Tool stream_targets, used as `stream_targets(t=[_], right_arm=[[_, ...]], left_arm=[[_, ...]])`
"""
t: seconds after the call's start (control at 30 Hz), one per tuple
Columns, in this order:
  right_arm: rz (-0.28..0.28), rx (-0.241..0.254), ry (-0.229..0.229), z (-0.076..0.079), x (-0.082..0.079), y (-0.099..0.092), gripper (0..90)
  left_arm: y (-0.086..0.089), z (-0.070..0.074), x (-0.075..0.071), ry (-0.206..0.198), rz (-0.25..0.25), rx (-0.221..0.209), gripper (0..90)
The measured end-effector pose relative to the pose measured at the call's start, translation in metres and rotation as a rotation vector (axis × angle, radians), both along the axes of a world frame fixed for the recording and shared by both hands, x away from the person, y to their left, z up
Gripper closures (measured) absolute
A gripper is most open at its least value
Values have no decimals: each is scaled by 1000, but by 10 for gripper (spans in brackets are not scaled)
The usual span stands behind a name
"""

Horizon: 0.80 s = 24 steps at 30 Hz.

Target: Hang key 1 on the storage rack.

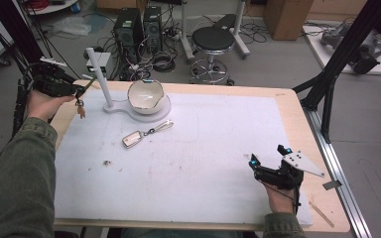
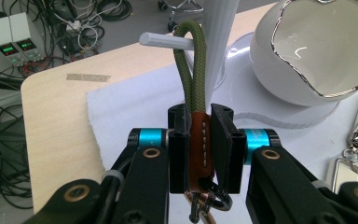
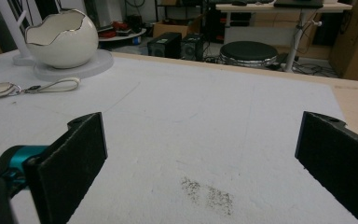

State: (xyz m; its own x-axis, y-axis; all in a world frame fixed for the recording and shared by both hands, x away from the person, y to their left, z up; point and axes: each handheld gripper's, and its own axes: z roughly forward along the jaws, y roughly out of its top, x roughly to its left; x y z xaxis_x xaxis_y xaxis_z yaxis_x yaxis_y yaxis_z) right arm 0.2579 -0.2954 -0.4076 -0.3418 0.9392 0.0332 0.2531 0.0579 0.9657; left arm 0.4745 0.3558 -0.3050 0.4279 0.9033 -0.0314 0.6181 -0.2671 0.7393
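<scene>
My left gripper (image 1: 81, 92) is at the table's far left corner, shut on the brown leather tag of a keychain (image 2: 201, 140). The tag hangs below the jaws (image 1: 81, 110). Its olive cord loop (image 2: 189, 60) stands up against the peg (image 2: 165, 41) of the white stand (image 1: 100, 74); whether the loop is around the peg I cannot tell. A white egg-shaped bowl (image 1: 146, 96) sits on the stand's round base. A second, silver keychain (image 1: 140, 135) lies on the white mat (image 1: 203, 163). My right gripper (image 1: 267, 154) rests low at the near right, open and holding nothing (image 3: 205, 130).
Bare wooden table edge (image 1: 322, 148) borders the mat on the right, with a thin wooden stick (image 1: 322, 214) near the front corner. A small dark speck (image 1: 106, 162) lies on the mat. Beyond the table are a stool (image 1: 212, 39), computer towers (image 1: 129, 27) and floor cables.
</scene>
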Motion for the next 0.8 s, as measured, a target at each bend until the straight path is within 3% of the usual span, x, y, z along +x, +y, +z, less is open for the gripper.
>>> stream_targets(t=[0.33, 0.43, 0.57, 0.8], right_arm=[[-3, 2, 10, -1, 0, -2, 9], [2, -10, 25, -2, 2, -1, 9], [4, -18, 27, -3, 2, 0, 9], [7, -21, 26, -3, 3, 0, 9]], left_arm=[[-6, -8, 4, 19, 6, 3, 770], [-6, -18, 5, 39, 12, -15, 771], [-3, -24, 5, 52, 34, -8, 771], [-5, -26, 5, 46, 32, -25, 767]])
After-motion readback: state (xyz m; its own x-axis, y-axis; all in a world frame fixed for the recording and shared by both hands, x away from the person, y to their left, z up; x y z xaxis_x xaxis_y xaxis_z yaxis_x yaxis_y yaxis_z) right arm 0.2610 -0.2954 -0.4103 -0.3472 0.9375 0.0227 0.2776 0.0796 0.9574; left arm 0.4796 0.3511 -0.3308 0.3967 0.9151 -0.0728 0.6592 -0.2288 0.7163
